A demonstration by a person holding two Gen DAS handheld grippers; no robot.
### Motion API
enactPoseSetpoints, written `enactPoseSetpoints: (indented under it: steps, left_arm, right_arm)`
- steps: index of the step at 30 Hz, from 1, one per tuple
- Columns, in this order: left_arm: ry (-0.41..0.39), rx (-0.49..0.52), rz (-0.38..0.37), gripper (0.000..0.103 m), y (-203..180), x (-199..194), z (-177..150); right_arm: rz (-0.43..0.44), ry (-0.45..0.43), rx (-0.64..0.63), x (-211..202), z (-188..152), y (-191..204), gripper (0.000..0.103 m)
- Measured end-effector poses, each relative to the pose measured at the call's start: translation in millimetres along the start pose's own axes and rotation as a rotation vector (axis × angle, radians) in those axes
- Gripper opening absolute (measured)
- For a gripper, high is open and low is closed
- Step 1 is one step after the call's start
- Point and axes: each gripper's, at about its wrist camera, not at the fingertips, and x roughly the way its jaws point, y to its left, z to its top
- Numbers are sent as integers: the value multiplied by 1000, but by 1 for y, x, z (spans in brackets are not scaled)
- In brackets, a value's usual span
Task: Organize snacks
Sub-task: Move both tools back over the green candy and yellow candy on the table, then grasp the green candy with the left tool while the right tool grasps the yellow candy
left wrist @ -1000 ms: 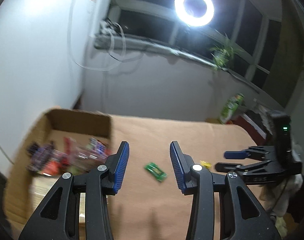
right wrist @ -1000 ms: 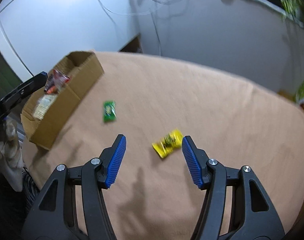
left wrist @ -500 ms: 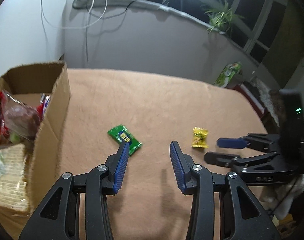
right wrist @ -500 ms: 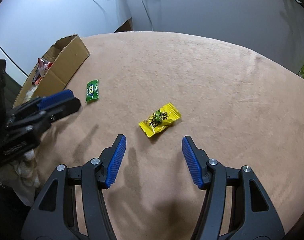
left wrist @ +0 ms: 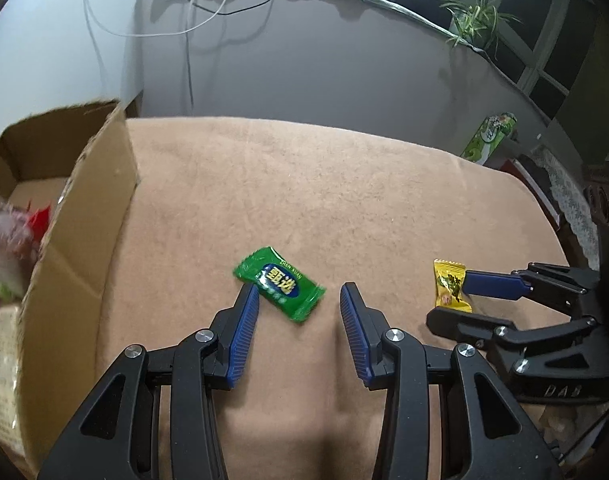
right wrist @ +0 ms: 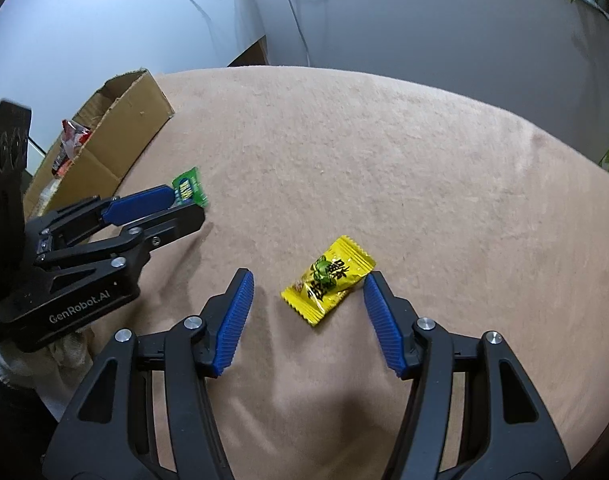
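Observation:
A green candy packet (left wrist: 280, 283) lies on the tan tablecloth, just beyond and between the open jaws of my left gripper (left wrist: 300, 300); it also shows in the right wrist view (right wrist: 189, 191). A yellow candy packet (right wrist: 328, 279) lies between the open jaws of my right gripper (right wrist: 308, 288); in the left wrist view the packet (left wrist: 449, 286) sits at that gripper's fingertips (left wrist: 448, 300). A cardboard box (left wrist: 80, 240) with several snacks stands at the left; it also shows in the right wrist view (right wrist: 116, 140).
The tan tablecloth (left wrist: 324, 200) covers a round table against a grey wall. A green package (left wrist: 490, 138) stands at the far right edge. A plant (left wrist: 470, 20) sits on the window ledge. Cables hang down the wall.
Both grippers have lowered and moved forward toward their packets: the left onto the green one, the right onto the yellow one. Both stay open.

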Motion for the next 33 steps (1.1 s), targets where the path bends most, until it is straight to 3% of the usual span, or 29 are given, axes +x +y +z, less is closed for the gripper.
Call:
enactPoseSetpoints:
  steps: [13, 15, 16, 21, 24, 33]
  left_arm:
    - [-21, 46, 68, 44, -6, 10, 8]
    - [-27, 75, 91, 44, -10, 11, 7]
    - [-30, 84, 98, 43, -11, 11, 6]
    - [-43, 59, 103, 18, 0, 11, 9]
    - [-48, 31, 84, 10, 7, 9, 9]
    - [-73, 18, 42, 5, 11, 4, 7]
  right_arm:
    - [-131, -26, -107, 10, 7, 16, 52]
    - [-132, -27, -106, 11, 9, 16, 46]
    - [-134, -29, -107, 11, 9, 16, 44]
    - [-137, -32, -117, 9, 8, 11, 29]
    - [-130, -33, -115, 7, 6, 8, 25]
    - [-95, -51, -95, 5, 2, 0, 24]
